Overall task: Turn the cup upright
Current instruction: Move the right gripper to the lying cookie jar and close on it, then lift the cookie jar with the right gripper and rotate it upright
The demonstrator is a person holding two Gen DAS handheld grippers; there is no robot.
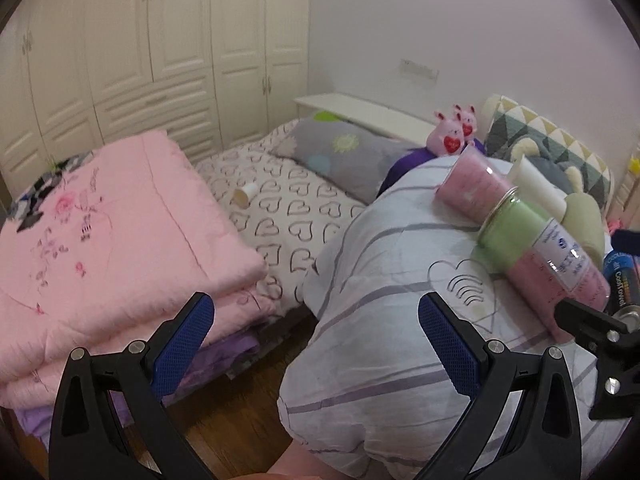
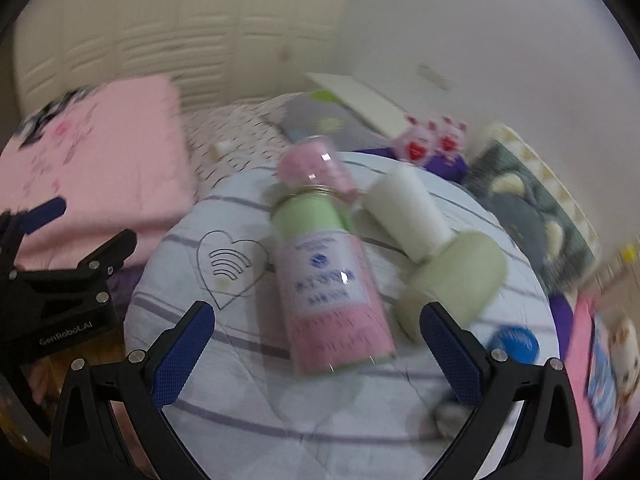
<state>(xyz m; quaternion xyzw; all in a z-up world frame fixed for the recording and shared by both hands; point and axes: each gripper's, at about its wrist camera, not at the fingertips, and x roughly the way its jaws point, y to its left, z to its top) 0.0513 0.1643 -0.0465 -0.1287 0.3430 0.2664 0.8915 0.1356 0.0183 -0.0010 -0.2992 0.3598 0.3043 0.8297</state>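
Small cylindrical paper cup (image 1: 244,194) on side (heart-print sheet (image 1: 288,204)); both tools (image 1: 316,344) (image 2: 318,346) released.

The cup (image 1: 245,193) is a small cream paper one lying on its side on the heart-patterned bed sheet (image 1: 288,208), its open mouth turned toward the camera and its base pointing away. In the right wrist view it shows only as a small blurred pale shape (image 2: 225,146).
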